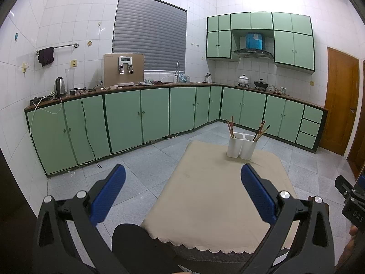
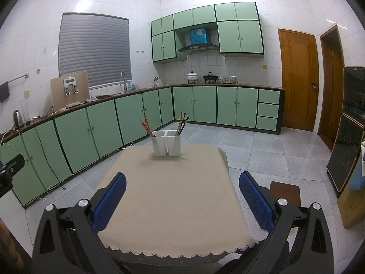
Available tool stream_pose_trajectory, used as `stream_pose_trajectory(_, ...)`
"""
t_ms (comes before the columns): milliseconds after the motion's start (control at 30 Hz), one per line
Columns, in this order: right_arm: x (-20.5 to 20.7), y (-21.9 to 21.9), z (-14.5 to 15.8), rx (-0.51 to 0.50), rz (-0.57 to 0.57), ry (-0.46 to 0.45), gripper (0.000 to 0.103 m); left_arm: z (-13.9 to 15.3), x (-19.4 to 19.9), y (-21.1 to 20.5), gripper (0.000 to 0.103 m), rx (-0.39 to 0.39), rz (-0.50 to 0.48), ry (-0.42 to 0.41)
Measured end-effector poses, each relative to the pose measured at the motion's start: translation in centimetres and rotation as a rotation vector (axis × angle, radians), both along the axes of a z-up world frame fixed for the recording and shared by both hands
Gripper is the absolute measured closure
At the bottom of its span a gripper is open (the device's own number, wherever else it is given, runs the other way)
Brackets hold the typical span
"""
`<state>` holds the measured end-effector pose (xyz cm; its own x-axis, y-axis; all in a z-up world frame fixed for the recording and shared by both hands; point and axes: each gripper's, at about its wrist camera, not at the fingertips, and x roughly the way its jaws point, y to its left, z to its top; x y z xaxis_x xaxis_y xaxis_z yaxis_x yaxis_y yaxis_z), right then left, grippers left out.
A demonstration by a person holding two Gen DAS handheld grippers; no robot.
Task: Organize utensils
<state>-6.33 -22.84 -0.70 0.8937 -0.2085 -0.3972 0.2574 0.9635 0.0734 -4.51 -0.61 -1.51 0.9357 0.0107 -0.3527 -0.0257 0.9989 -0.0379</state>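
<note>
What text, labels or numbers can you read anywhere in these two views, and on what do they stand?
"DAS": white letters on the black body of the right gripper at the frame edge in the left wrist view; the word is cut off there.
Water dispenser: its small display is too blurred to read.
Range hood: the panel marks are too small to read.
Blue panel above the hood: the print is too blurred to read.
Nothing else legible.

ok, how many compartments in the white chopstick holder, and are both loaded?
2. The left compartment holds reddish chopsticks; the right compartment holds darker chopsticks. The holder stands at the table's far end. Exact stick counts cannot be told.
</note>
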Motion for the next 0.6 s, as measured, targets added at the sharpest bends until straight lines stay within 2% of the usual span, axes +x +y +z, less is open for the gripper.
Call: stream_pose_trajectory(600, -0.06, 0.0, 0.0, 0.002, -0.001, 0.0, 0.006, -0.11, -0.12, -0.22, 0.005, -0.001, 0.0, 0.0)
